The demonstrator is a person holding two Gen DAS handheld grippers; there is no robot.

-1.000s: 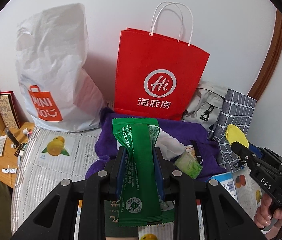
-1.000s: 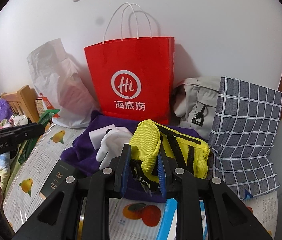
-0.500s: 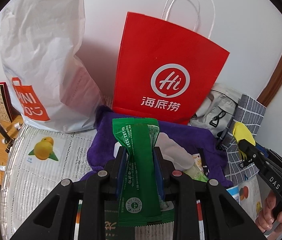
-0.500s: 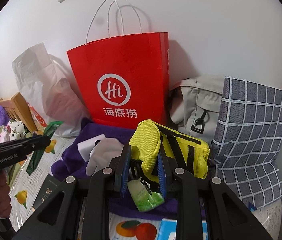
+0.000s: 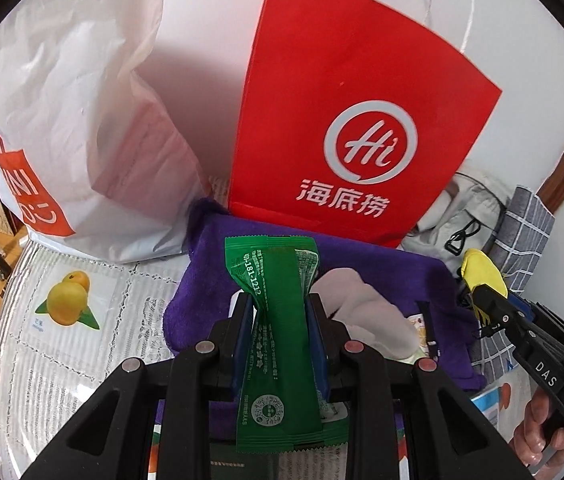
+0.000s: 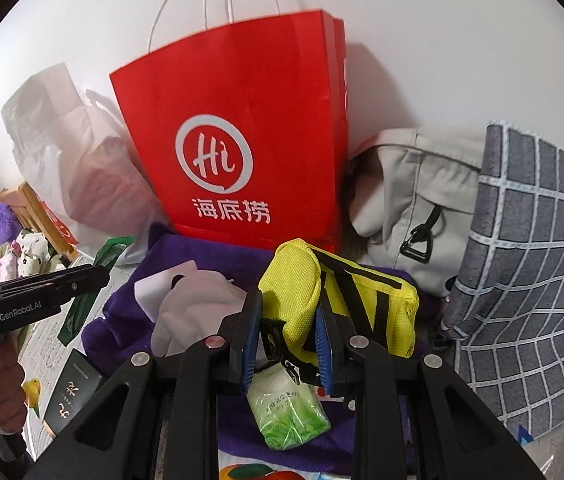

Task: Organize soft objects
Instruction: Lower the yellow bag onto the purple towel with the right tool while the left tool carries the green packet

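Green packet (image 5: 278, 344), pinched mid-length in the left tool (image 5: 278, 340), hangs over the purple cloth (image 5: 362, 264), left of the red bag (image 5: 346, 128). The right tool (image 6: 288, 332) clenches a yellow pouch (image 6: 334, 300) right of that bag. Judgement: carry each above the bag's mouth before letting go, keeping the grip firm.

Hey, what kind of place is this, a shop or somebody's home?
Most likely a home, perhaps a bedroom corner: a red paper bag and a grey backpack lean against a plain wall, with plush toys nearby.
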